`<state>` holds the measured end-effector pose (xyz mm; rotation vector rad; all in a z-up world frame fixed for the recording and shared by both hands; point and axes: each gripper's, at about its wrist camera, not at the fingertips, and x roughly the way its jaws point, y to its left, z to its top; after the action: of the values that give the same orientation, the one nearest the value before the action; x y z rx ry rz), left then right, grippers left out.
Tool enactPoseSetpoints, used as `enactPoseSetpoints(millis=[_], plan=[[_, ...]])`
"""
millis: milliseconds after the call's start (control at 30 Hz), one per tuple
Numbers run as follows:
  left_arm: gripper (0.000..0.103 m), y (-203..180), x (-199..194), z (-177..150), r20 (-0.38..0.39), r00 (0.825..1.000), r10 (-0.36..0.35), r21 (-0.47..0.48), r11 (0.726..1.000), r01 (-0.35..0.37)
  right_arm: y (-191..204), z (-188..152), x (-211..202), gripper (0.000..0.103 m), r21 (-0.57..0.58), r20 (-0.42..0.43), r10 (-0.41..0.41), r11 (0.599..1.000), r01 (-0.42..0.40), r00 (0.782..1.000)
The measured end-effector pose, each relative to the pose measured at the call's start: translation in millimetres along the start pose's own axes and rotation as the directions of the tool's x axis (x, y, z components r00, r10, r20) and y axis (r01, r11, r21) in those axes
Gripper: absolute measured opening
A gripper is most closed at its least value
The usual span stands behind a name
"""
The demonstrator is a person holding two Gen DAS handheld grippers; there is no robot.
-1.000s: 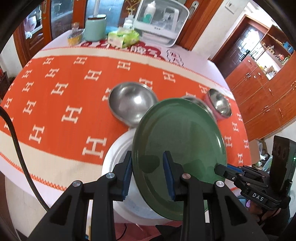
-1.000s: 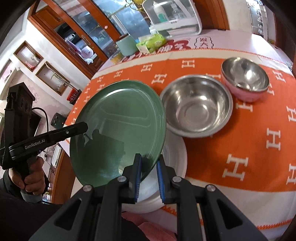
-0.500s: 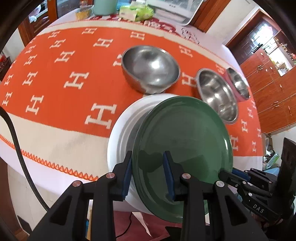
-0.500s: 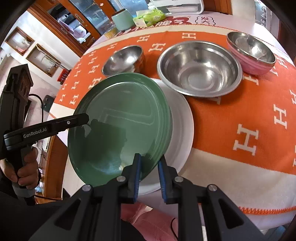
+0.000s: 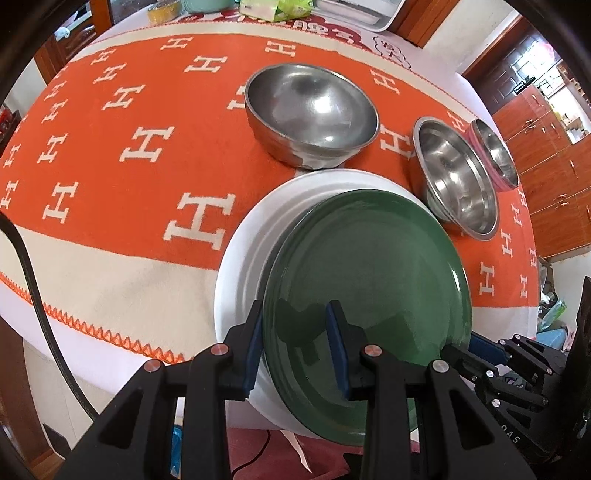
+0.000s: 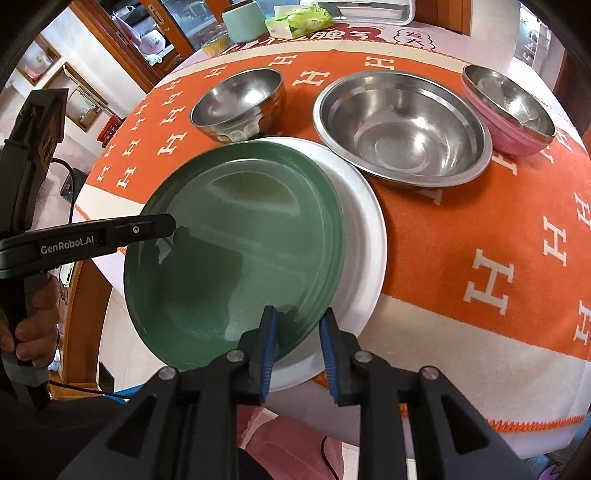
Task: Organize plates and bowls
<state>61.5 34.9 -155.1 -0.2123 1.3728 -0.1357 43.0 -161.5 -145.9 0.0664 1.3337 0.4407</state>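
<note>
A green plate [image 5: 369, 266] [image 6: 229, 258] lies tilted on a larger white plate [image 5: 251, 240] [image 6: 362, 236] at the table's near edge. My left gripper [image 5: 295, 347] is shut on the green plate's near rim, one pad above it and one below. My right gripper [image 6: 298, 347] straddles the opposite rim; its jaws are opening, with a gap beside the plate edge. Behind the plates stand a deep steel bowl [image 5: 310, 110] [image 6: 240, 99], a wide steel bowl [image 5: 458, 177] [image 6: 402, 122] and a pink-sided bowl [image 5: 495, 155] [image 6: 509, 107].
An orange cloth with white H marks [image 5: 147, 147] covers the round table. A tissue pack [image 6: 299, 22], a mint canister [image 6: 240, 18] and a white tray [image 6: 369, 7] stand at the far edge. A black cable [image 5: 33, 295] hangs at the left. A hand [image 6: 29, 325] holds the left gripper's handle.
Both grippers came down with the green plate, which now rests on the white plate. The right gripper's jaws have widened off the rim. The left grip looks the same.
</note>
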Motion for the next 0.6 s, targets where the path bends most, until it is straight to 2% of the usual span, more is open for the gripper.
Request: enactPoseSetpoints(millis=[233,433,533,600], plan=[[0.031,0,1,4,-0.014,1.000,0.002,-0.009,1.000,-0.002,4,6,0,0.030,-0.022,-0.006,-0.007,1.000,0.006,1.000],[0.032,0,-2,6,-0.028,0.999,0.030,-0.022,0.999,-0.031,12,9,1,0.043,-0.085,-0.042,0.000,0.996,-0.003,0.999],[0.033,0,-8,7,-0.021,1.000,-0.006,-0.032,0.999,0.006,13,13,-2,0.050,-0.103,-0.042,0.002,0.995,-0.006,0.999],[0.033,-4,-14,8,-0.006,1.000,-0.014,-0.019,1.000,0.013,13,17,-5,0.051,-0.108,-0.038,0.012,0.994,-0.016,0.999]])
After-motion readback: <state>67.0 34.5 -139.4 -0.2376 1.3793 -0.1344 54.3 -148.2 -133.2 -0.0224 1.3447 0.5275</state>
